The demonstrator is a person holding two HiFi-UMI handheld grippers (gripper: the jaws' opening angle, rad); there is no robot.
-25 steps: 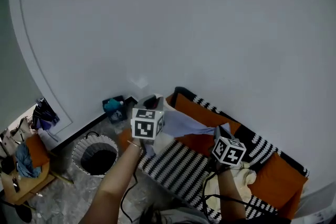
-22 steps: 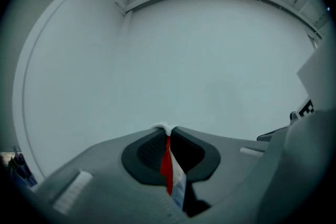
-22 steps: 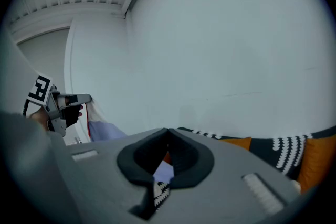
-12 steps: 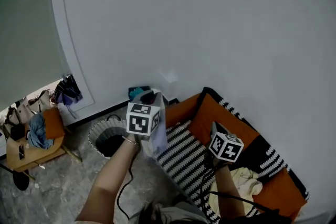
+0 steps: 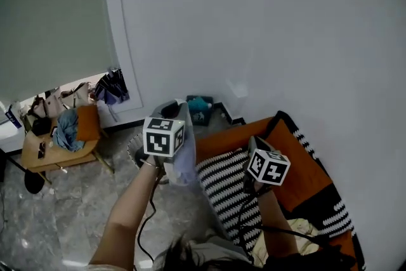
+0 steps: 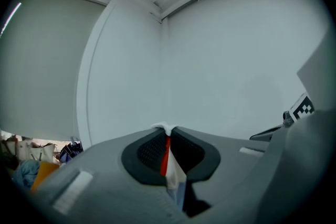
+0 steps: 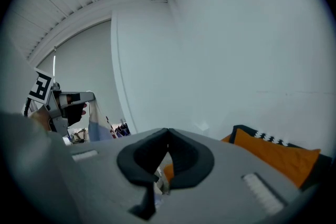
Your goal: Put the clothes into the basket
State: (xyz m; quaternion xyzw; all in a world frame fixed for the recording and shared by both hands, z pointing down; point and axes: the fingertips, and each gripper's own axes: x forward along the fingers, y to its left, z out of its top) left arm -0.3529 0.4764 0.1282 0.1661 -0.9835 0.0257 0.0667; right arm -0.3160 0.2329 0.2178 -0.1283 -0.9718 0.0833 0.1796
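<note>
In the head view my left gripper (image 5: 172,112) is shut on a pale blue garment (image 5: 182,160) that hangs down from it over the floor. The left gripper view shows red, white and blue cloth (image 6: 169,159) pinched between the jaws of the left gripper (image 6: 167,130). Just left of and behind the hanging garment is the round basket (image 5: 132,148), mostly hidden by gripper and arm. My right gripper (image 5: 254,144) hovers over the striped blanket (image 5: 225,190) on the orange sofa (image 5: 288,168). In its own view the right gripper (image 7: 168,131) is shut, holding nothing visible.
A cream garment (image 5: 299,233) lies on the sofa at lower right. A low wooden table (image 5: 60,150) with bags and clothes stands at the left. A teal object (image 5: 200,105) and a dark bundle (image 5: 113,87) sit by the wall. Grey stone floor (image 5: 82,212) lies below.
Both grippers have swung left, away from the sofa toward the basket. The pale garment, earlier spread toward the right gripper, now hangs from the left gripper alone.
</note>
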